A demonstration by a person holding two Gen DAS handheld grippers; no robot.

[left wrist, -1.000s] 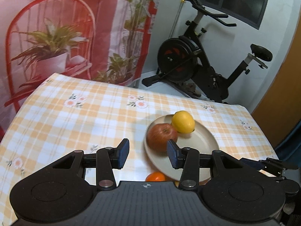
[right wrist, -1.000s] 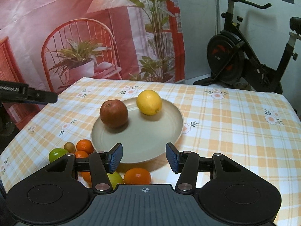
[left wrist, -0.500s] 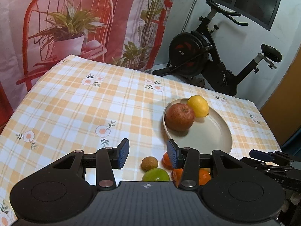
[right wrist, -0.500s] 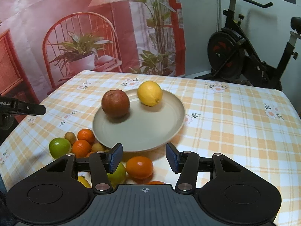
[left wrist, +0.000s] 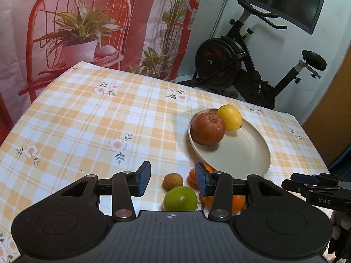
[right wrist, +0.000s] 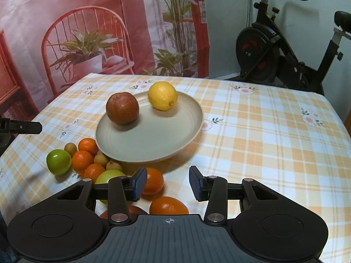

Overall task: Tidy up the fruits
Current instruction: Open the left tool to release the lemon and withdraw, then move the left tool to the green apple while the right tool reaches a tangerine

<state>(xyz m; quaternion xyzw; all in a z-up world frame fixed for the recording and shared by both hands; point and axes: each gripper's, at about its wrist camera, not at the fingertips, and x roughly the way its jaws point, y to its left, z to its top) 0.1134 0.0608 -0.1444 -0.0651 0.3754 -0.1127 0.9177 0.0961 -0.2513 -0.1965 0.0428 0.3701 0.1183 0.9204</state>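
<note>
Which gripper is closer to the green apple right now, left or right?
Left. The left gripper hangs just over the green apple, empty. The right gripper, jaws closing on nothing, sits off to the apple's side by the oranges.

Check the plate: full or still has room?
Has room. Only the red apple and lemon sit on the plate.

A beige plate (right wrist: 186,135) on the bench holds a red apple (right wrist: 122,108) and a yellow lemon (right wrist: 162,95) side by side at its far edge. Just beside its near-left rim lie loose fruits: a green apple (right wrist: 58,161), several mandarins (right wrist: 82,160), small brown longans (right wrist: 70,149) and two larger oranges (right wrist: 153,180).
</note>
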